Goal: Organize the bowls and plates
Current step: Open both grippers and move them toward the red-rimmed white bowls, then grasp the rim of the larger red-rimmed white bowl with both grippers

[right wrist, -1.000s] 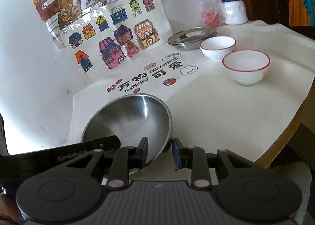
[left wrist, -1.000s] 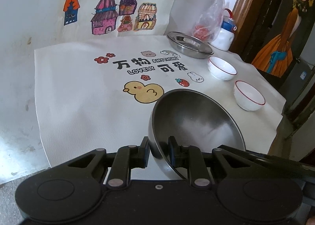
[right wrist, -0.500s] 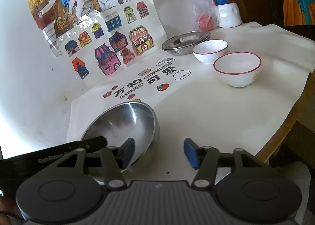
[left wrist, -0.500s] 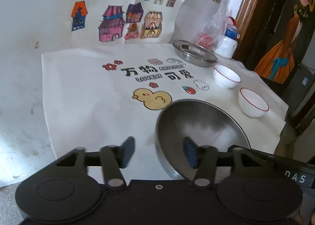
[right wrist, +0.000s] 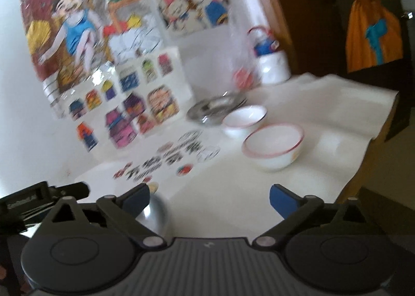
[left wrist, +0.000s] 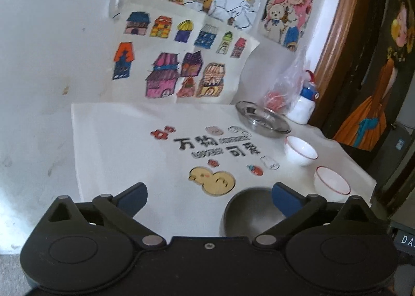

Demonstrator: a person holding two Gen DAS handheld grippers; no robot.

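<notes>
Both tongs, left tongs (left wrist: 209,198) & right tongs (right wrist: 209,198), are opening wide w/ nothing gripped; we're leaving the steel bowl (left wrist: 253,211) resting on the worktop (left wrist: 116,145), freeing us for the white bowls (right wrist: 273,147).

My right view motion-blurred; steel bowl (right wrist: 153,214) mostly hidden behind hand-held gripper body; mat lettering (right wrist: 168,158) unreadable.

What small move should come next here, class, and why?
Probably reach the right tool toward the nearer red-rimmed white bowl. The large steel bowl sits released on the white cloth, both tools are opening with nothing gripped, and two white bowls remain unstacked.
</notes>
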